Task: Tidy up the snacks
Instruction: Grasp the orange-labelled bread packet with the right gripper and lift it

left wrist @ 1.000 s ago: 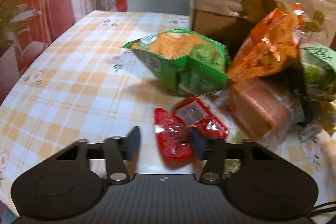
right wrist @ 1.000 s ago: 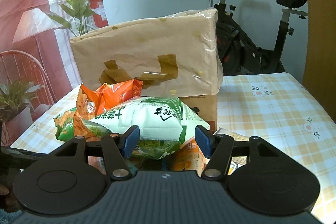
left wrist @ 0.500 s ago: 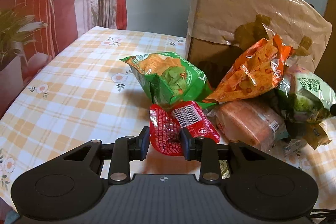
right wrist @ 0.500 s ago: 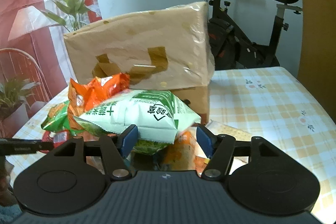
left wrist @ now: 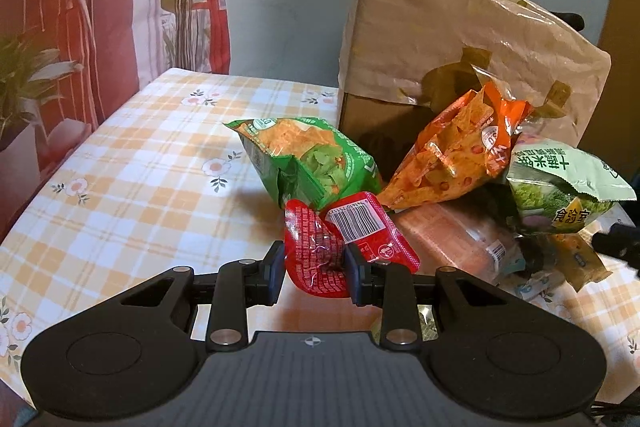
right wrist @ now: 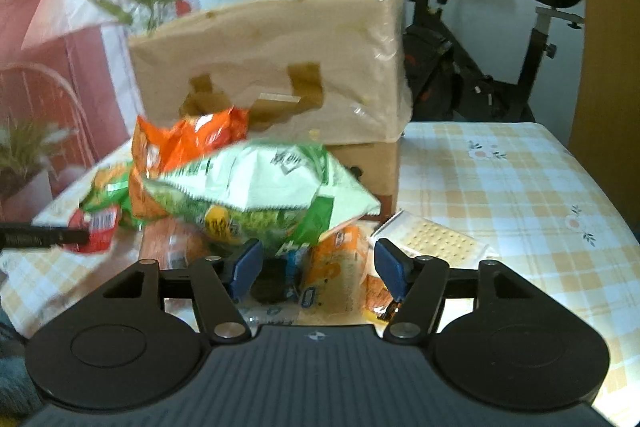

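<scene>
Red snack packet [left wrist: 320,247], glossy, crumpled, barcode label showing

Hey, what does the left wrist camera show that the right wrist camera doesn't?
Only the left wrist view shows the left gripper with its fingers closed on the red packet.

Only the right wrist view shows the cracker pack, the exercise bike and the right gripper open over an orange packet.

Both show the cardboard box, the orange chip bag and the light green bag.
</scene>
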Available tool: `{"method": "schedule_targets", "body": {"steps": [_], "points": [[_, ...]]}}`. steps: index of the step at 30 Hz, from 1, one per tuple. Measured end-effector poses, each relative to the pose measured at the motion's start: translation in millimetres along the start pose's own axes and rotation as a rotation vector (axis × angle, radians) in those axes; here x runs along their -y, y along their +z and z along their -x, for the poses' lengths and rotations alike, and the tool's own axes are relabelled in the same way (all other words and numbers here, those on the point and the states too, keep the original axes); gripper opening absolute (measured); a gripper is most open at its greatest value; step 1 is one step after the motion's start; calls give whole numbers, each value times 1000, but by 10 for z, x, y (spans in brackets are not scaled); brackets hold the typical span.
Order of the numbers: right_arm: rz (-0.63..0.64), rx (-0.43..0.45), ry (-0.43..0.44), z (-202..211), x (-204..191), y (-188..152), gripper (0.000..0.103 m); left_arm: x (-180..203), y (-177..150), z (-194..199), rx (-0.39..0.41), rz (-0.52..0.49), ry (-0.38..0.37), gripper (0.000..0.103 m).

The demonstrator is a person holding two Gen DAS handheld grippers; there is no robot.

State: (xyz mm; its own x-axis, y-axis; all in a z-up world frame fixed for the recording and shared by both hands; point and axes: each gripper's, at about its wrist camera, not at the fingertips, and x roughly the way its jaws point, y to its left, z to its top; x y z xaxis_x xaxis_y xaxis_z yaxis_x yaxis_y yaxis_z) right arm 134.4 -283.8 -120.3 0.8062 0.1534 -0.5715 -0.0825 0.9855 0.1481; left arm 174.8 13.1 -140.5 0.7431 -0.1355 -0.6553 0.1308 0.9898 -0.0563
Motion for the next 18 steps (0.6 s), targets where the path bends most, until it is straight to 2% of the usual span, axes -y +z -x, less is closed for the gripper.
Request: {"method": "schedule_targets", "body": {"steps": [5, 12, 18], "points": [[19, -58, -17, -227, 50, -49, 64, -2, 9, 77, 17, -4, 2, 33], [55, -135, -30, -586, 88, -29, 56, -55, 13, 218, 45, 18, 11, 33], [94, -153, -61, -734, 53, -71, 55, -52, 28, 268, 58, 19, 16, 33]]}}
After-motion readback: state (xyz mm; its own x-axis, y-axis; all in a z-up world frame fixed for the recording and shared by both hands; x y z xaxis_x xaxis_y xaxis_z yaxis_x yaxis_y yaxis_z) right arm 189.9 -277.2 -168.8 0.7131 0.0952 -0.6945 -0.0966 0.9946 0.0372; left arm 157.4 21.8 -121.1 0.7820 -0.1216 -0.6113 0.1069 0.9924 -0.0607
